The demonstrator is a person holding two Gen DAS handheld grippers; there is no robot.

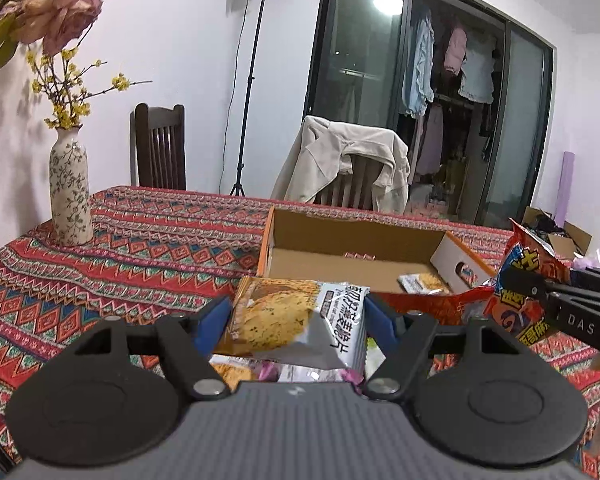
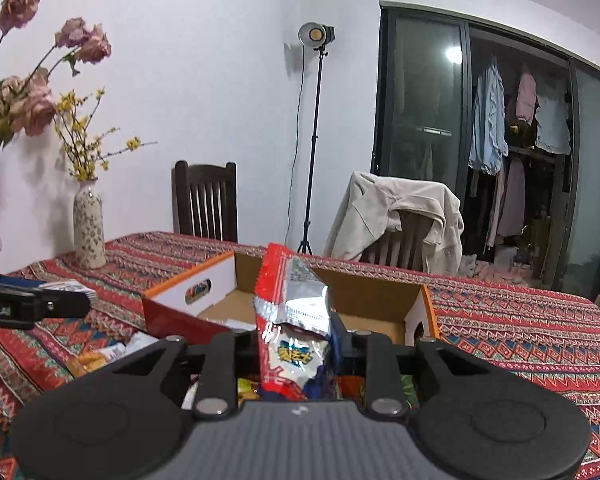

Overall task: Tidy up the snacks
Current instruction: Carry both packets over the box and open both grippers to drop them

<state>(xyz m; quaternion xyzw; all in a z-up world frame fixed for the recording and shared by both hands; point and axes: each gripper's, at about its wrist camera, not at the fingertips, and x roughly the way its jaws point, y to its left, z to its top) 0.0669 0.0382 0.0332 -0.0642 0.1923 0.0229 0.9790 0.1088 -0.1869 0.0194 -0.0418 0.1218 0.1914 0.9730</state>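
Note:
My left gripper (image 1: 298, 316) is shut on an orange and silver cracker packet (image 1: 296, 320), held above the table just in front of the open cardboard box (image 1: 340, 240). The box holds a small packet (image 1: 422, 282). My right gripper (image 2: 294, 344) is shut on a red and silver snack packet (image 2: 290, 320) that stands upright between the fingers, in front of the same box (image 2: 372, 292). The right gripper with its red packet (image 1: 528, 280) shows at the right of the left wrist view. The left gripper (image 2: 40, 306) shows at the left edge of the right wrist view.
Several loose snack packets (image 2: 100, 356) lie on the patterned tablecloth (image 1: 140, 256) below the grippers. A floral vase (image 1: 70, 192) stands at the far left. Two chairs (image 1: 160, 148), one draped with a beige jacket (image 1: 340, 164), stand behind the table. A light stand (image 1: 256, 72) is by the wall.

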